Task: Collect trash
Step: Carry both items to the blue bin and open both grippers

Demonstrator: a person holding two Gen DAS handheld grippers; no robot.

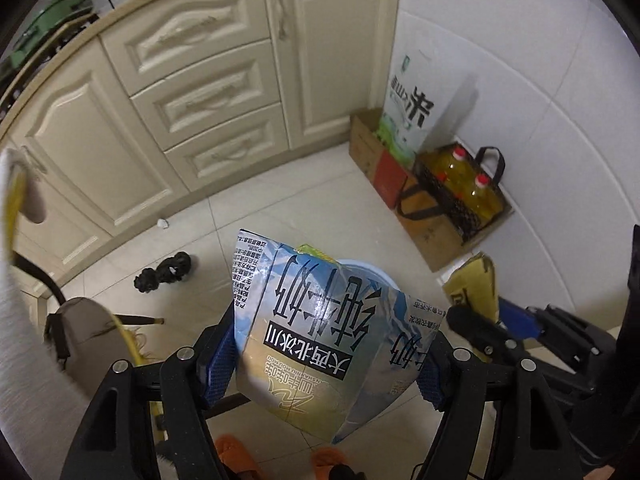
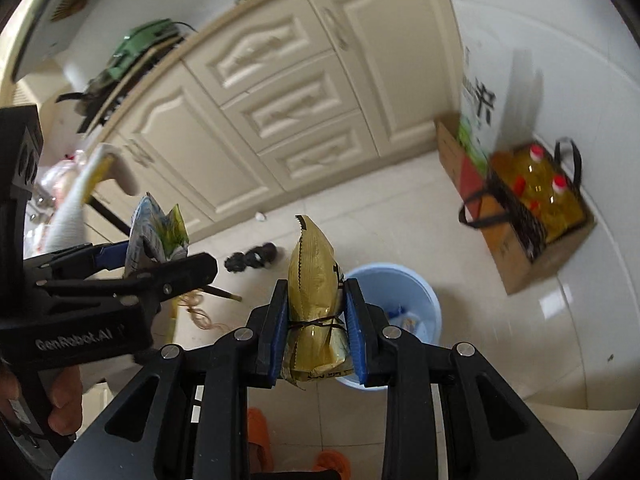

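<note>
My left gripper (image 1: 326, 354) is shut on a flattened blue-and-white milk carton (image 1: 320, 340), held above the light blue trash bin (image 1: 380, 276), which the carton mostly hides. In the right wrist view the left gripper (image 2: 160, 264) holds the carton (image 2: 154, 232) at the left. My right gripper (image 2: 316, 328) is shut on a crumpled gold snack wrapper (image 2: 316, 300) tied with a thin band, above and just left of the bin (image 2: 404, 296), which holds some trash. The wrapper also shows in the left wrist view (image 1: 476, 288).
Cream kitchen cabinets (image 1: 192, 92) run along the back. A black crumpled item (image 1: 164, 274) and a small white scrap (image 1: 163, 223) lie on the tiled floor. Cardboard boxes with a rice bag (image 1: 412, 108) and oil bottles (image 1: 468, 184) stand against the right wall. Orange slippers (image 2: 260, 436) are below.
</note>
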